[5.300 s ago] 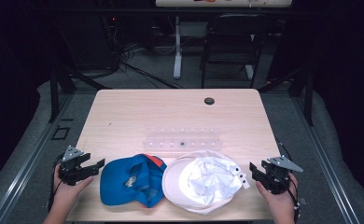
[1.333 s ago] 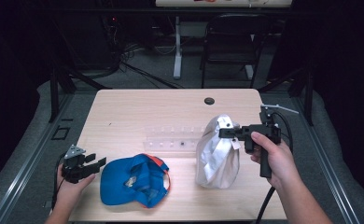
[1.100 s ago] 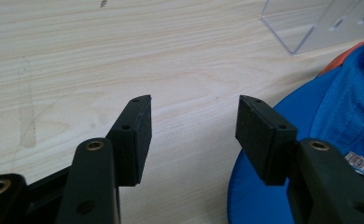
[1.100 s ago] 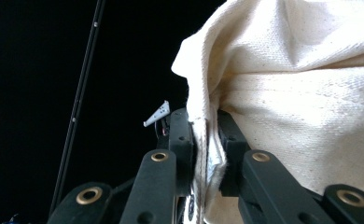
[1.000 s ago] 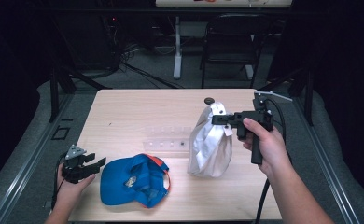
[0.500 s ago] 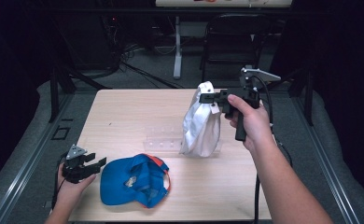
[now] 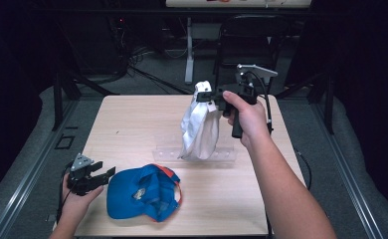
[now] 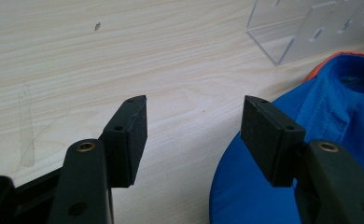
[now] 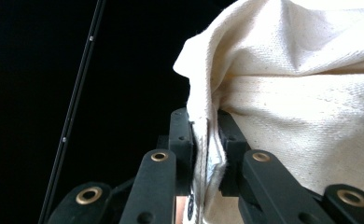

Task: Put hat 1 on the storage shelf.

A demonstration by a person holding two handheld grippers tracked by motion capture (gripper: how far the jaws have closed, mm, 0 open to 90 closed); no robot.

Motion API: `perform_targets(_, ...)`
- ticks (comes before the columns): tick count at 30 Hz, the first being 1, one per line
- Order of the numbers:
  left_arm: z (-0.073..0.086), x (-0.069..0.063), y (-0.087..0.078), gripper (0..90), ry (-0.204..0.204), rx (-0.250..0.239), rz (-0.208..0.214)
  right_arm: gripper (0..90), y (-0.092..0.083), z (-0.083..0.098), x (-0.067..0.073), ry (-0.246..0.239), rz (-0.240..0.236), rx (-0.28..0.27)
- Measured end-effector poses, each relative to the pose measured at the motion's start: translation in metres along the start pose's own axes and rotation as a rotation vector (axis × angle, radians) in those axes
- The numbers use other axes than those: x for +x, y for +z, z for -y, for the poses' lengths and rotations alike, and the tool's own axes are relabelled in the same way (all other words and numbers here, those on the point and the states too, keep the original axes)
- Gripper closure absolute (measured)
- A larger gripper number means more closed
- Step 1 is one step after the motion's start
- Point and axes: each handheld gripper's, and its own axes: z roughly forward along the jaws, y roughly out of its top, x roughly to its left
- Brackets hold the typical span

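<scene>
White cap (image 7: 200, 130), crumpled, brim indiscernible

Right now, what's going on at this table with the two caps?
A person works at a wooden table with a handheld gripper in each hand. The right gripper is clamped on the edge of a white cap and holds it up so it hangs above a clear plastic rack. The left gripper rests low at the near left corner beside a blue cap lying on the table; its jaws have just been opening, with nothing between them.
</scene>
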Motion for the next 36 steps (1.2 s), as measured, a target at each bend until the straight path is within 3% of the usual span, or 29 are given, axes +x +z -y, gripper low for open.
perform_targets(11,-0.003,-0.007,-0.002,41.5,0.021,-0.035,0.01,80.0,0.016,-0.015,-0.011,0.023,0.055,0.007)
perform_targets(12,-0.004,-0.007,-0.003,41.5,0.027,-0.021,0.012,80.0,0.017,-0.017,-0.013,0.022,0.055,0.01)
perform_targets(18,-0.01,-0.019,-0.003,41.6,0.063,-0.042,0.029,79.9,0.027,-0.024,-0.016,0.038,0.042,0.007)
perform_targets(26,-0.019,-0.041,-0.006,41.6,0.122,-0.062,0.077,80.0,0.038,-0.026,0.002,0.0,0.038,0.027)
perform_targets(36,-0.025,-0.054,-0.009,41.9,0.147,-0.073,0.107,80.0,0.047,-0.024,0.014,-0.014,0.029,0.043)
